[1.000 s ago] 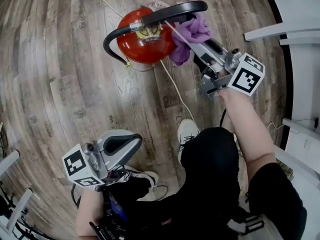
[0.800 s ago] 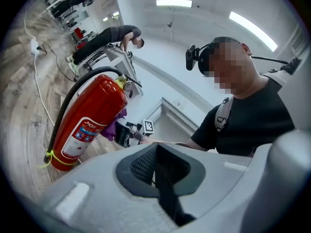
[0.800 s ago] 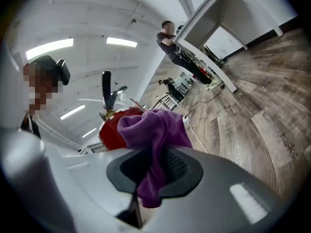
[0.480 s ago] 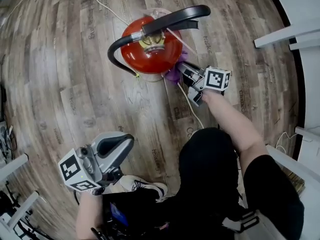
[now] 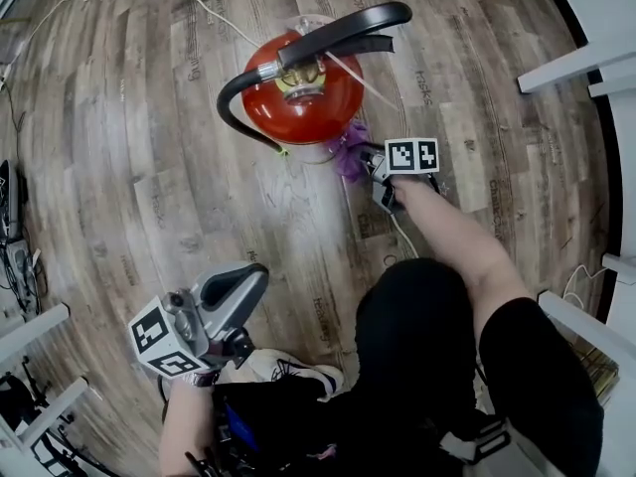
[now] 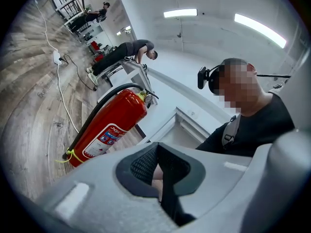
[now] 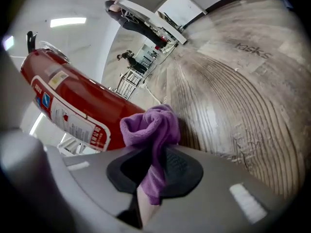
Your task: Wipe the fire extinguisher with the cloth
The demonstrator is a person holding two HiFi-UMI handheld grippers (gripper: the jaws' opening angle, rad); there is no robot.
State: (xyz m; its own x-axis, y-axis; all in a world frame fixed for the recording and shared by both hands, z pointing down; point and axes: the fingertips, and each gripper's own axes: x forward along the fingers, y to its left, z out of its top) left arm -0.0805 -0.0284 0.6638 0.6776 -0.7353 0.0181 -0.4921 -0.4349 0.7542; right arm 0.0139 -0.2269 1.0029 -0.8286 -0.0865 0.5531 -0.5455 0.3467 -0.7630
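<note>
**Head view:** Illumination is even, diffuse and overhead. The wooden floor shows a mild sheen and only soft shadows. Strong barrel distortion bends the planks toward the frame edges.

**Left gripper view:** The picture is a circular fisheye with black corners. Two ceiling light strips, at top centre and upper right, burn out to white, and the walls are bright. The left gripper, in the lower frame, is close to the lens and soft.

**Right gripper view:** The fisheye and dark corners are the same. One light strip glows at upper left. The fire extinguisher has a pale sheen. The cloth is in focus and casts a shadow to its right. The right gripper is blurred.
</note>
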